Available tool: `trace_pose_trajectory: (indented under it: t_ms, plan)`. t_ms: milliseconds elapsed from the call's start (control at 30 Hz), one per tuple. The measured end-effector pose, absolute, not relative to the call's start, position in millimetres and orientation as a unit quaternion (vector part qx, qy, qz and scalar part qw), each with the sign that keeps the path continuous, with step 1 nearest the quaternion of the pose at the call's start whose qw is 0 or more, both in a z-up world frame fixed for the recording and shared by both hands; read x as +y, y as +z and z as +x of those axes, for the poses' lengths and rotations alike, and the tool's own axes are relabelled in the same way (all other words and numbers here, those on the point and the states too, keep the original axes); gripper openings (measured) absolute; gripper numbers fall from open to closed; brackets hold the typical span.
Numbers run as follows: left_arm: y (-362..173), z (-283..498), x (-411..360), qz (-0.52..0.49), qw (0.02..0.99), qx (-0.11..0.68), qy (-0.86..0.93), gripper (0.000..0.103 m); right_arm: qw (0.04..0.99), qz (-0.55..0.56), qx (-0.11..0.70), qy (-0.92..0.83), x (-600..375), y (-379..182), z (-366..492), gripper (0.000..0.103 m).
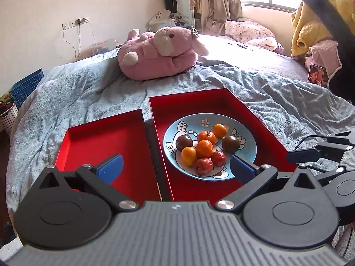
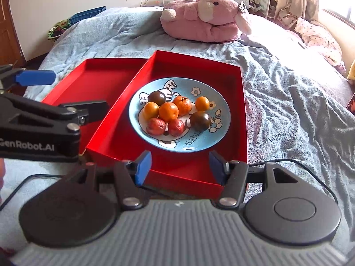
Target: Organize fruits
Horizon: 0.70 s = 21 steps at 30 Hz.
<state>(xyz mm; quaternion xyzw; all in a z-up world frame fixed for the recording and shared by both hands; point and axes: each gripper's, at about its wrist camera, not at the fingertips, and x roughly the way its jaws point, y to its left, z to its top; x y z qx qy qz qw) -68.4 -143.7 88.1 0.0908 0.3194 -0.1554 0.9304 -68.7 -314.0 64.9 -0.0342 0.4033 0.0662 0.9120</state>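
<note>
A blue cartoon plate (image 1: 248, 150) (image 2: 219, 119) sits in the right red tray (image 1: 199, 104) (image 2: 124, 119). It holds several fruits: oranges (image 1: 204, 148) (image 2: 168, 111), yellow-orange fruits (image 1: 188, 155) (image 2: 150, 110), dark tomatoes (image 1: 230, 144) (image 2: 200, 120) and small red fruits (image 1: 204, 166) (image 2: 156, 126). The left red tray (image 1: 99, 137) (image 2: 97, 75) has nothing in it. My left gripper (image 1: 176, 169) is open, above the near ends of both trays. My right gripper (image 2: 180, 167) is open, above the right tray's near wall. Both are empty.
The trays lie on a blue blanket (image 1: 77, 95) (image 2: 288, 93) on a bed. A pink plush toy (image 1: 159, 53) (image 2: 204, 15) lies behind them. A phone (image 1: 315, 73) stands at the right. A blue crate (image 1: 24, 86) sits off the bed's left.
</note>
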Motion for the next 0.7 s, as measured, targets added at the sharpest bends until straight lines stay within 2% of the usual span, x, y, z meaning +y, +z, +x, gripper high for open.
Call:
trace_pose_trajectory:
  t_ms: [700]
  plan:
    - [81.6, -67.5, -151.8, 0.115, 0.925, 0.326, -0.155, 0.103, 0.908, -0.029, 0.411, 0.079, -314.1, 59.9, -65.2, 0.060]
